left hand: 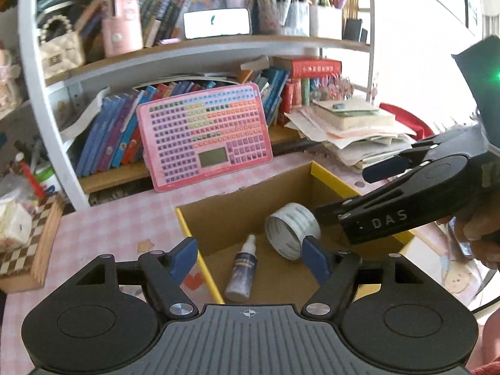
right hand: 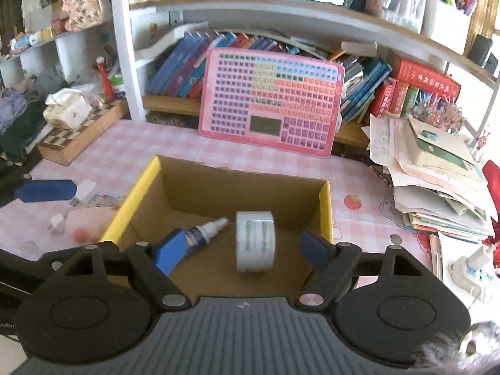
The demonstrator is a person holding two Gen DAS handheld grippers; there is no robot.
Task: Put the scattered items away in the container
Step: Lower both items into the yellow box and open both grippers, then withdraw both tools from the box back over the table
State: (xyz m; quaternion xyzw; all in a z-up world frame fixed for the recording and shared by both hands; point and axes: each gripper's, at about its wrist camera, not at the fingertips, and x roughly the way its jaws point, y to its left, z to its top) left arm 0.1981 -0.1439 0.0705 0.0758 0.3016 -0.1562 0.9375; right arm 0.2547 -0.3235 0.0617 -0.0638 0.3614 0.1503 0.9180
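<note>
The tape roll (right hand: 255, 240) stands on its edge on the floor of the cardboard box (right hand: 243, 184), near the middle, with the small spray bottle (right hand: 204, 231) lying on its side just to its left, nozzle pointing toward the roll. Both sit well clear of the box's yellow-edged side walls, and the floor around them is bare cardboard. My right gripper (right hand: 242, 250) hangs over the near rim with its jaws spread wide and nothing between them; the roll sits in line with that gap, below it. My left gripper (left hand: 250, 257) is likewise spread and empty, straddling the box's left wall. Outside that wall, on the pink checked tablecloth (right hand: 125, 147), lie a white plug (right hand: 84, 191), a smaller white piece (right hand: 57, 220) and a pink thing (right hand: 89, 222), blurred. A paper stack (right hand: 437, 181) crowds the right side.
</note>
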